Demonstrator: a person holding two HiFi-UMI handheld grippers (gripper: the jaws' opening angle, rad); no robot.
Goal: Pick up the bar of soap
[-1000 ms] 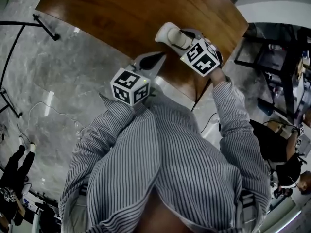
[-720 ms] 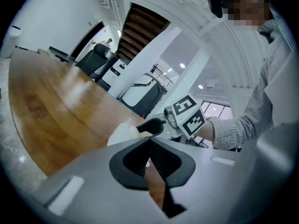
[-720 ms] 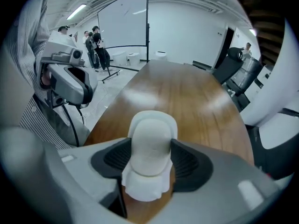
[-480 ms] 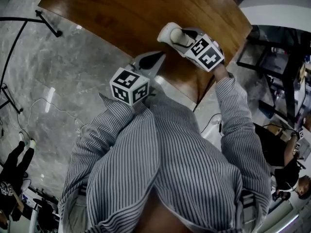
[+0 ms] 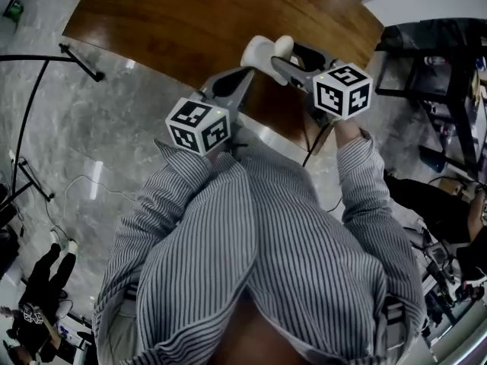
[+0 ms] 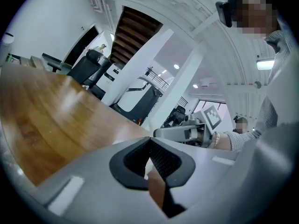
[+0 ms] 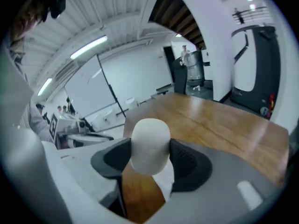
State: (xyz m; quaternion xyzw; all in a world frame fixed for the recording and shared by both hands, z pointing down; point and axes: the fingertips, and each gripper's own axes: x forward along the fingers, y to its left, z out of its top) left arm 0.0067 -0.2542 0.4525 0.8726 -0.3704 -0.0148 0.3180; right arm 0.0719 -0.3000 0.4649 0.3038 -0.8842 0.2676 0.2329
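Note:
The bar of soap (image 5: 259,52) is a white rounded block held over the near edge of the brown wooden table (image 5: 190,14). My right gripper (image 5: 274,58) is shut on it. In the right gripper view the soap (image 7: 150,146) stands upright between the two black pads (image 7: 189,164), with the table (image 7: 224,120) below. My left gripper (image 5: 242,78) hovers just left of the soap, near the table edge. In the left gripper view its jaws (image 6: 149,160) meet at the tips with nothing between them, and the right gripper (image 6: 182,132) shows beyond.
Grey marble floor lies left of the table, with a black stand (image 5: 46,59) on it. Dark racks (image 5: 441,59) stand at the right. People (image 5: 46,280) are at the lower left. A treadmill (image 7: 261,69) stands beyond the table's far side.
The right gripper has turned, its marker cube swinging right and up, and the soap has risen a little. The left gripper has shifted slightly up.

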